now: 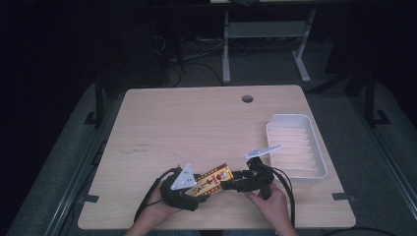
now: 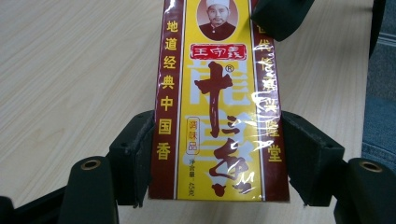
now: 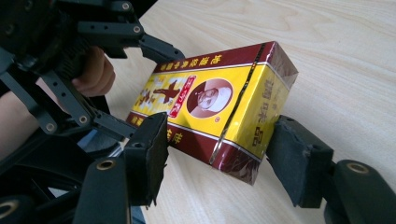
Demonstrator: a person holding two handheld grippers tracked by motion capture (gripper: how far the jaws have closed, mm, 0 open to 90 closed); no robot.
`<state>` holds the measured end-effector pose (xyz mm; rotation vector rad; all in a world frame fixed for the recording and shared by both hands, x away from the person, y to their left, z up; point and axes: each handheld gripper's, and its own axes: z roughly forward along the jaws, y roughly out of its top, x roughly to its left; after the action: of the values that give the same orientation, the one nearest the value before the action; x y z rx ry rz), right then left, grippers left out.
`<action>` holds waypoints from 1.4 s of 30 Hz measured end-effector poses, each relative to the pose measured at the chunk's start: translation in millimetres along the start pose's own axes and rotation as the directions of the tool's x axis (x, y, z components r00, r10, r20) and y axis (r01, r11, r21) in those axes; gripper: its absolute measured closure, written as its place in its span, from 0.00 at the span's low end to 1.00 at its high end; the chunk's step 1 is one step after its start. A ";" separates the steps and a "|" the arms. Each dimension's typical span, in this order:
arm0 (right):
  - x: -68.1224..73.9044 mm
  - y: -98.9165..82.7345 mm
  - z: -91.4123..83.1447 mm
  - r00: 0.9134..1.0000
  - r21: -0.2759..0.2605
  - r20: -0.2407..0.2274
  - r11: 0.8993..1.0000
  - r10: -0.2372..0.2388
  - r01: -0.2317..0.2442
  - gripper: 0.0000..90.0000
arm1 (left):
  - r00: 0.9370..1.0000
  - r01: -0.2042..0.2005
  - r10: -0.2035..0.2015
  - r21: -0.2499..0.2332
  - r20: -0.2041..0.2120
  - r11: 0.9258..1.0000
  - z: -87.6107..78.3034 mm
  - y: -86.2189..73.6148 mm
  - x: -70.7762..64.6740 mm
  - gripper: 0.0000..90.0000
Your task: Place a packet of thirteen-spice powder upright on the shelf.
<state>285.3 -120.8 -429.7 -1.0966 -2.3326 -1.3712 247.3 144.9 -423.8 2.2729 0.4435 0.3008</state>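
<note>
Near the table (image 1: 206, 118) front edge, we are listing one box (image 1: 212, 180), yellow and maroon, lying between both grippers. We are seeing the left gripper (image 2: 217, 156) clamping its near end, pads pressing both long sides. We are noting the right gripper (image 3: 219, 161) flanking the far end, jaws slightly apart from it. We are recording a white tray (image 1: 297, 150) standing at the right.

Dim room; pale wood table (image 1: 196, 123), round cable hole (image 1: 247, 99); grey floor (image 1: 265, 69), white desk frame (image 1: 265, 34) behind.
</note>
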 end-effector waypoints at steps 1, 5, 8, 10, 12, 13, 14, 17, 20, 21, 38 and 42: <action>0.8 -0.2 -0.3 1.000 -0.006 0.000 1.000 0.001 -0.001 0.44 | 1.000 -0.001 0.001 0.002 0.000 1.000 0.0 0.0 -0.2 0.36; 2.2 -0.5 -0.9 1.000 -0.020 -0.015 0.999 0.025 -0.025 0.48 | 1.000 -0.008 0.008 0.010 -0.005 1.000 0.6 0.2 -0.8 0.36; 3.8 -0.3 -1.2 0.999 -0.028 -0.025 0.999 0.025 -0.026 0.51 | 1.000 -0.008 0.008 0.019 -0.004 1.000 2.4 0.3 -1.5 0.36; 6.4 -0.1 -2.0 0.999 -0.042 -0.050 0.999 0.018 -0.021 0.57 | 1.000 -0.013 0.014 0.023 -0.010 1.000 3.9 0.5 -2.5 0.36; 8.9 0.3 -3.4 0.998 -0.050 -0.058 0.999 0.011 -0.013 0.61 | 1.000 -0.018 0.018 0.029 -0.009 0.999 5.2 0.6 -2.6 0.36; 9.9 0.7 -4.4 0.998 -0.057 -0.067 0.998 0.007 -0.011 0.62 | 1.000 -0.021 0.021 0.031 -0.009 0.999 5.8 0.6 -2.8 0.36; 9.9 0.7 -4.4 0.998 -0.057 -0.067 0.998 0.007 -0.011 0.62 | 1.000 -0.023 0.023 0.028 -0.010 0.999 6.3 0.8 -3.2 0.36; 14.4 2.5 -5.6 0.996 -0.054 -0.085 0.999 -0.010 0.006 0.71 | 0.999 -0.033 0.034 0.028 -0.019 0.999 7.3 2.3 -4.3 0.33; 19.6 3.5 -4.2 0.997 -0.038 -0.070 0.998 -0.045 0.043 0.74 | 1.000 -0.029 0.029 0.031 -0.008 0.999 9.2 2.8 -4.1 0.32; 21.5 3.9 -4.0 0.996 -0.033 -0.058 0.998 -0.061 0.060 0.74 | 1.000 -0.024 0.024 0.029 -0.001 0.999 9.5 2.6 -3.7 0.32; 36.4 12.3 -11.1 0.954 0.057 -0.042 0.953 -0.295 0.297 0.75 | 0.995 -0.017 0.021 -0.035 0.095 0.999 -4.1 7.3 6.6 0.35; 38.2 16.1 -16.3 0.930 0.089 -0.042 0.925 -0.366 0.368 0.75 | 0.989 -0.033 0.037 -0.029 0.140 0.999 -5.6 12.2 11.5 0.37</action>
<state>267.1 -110.9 -390.3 -0.6299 -2.6508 -1.3566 258.5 145.5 -410.1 2.2605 0.3253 0.1612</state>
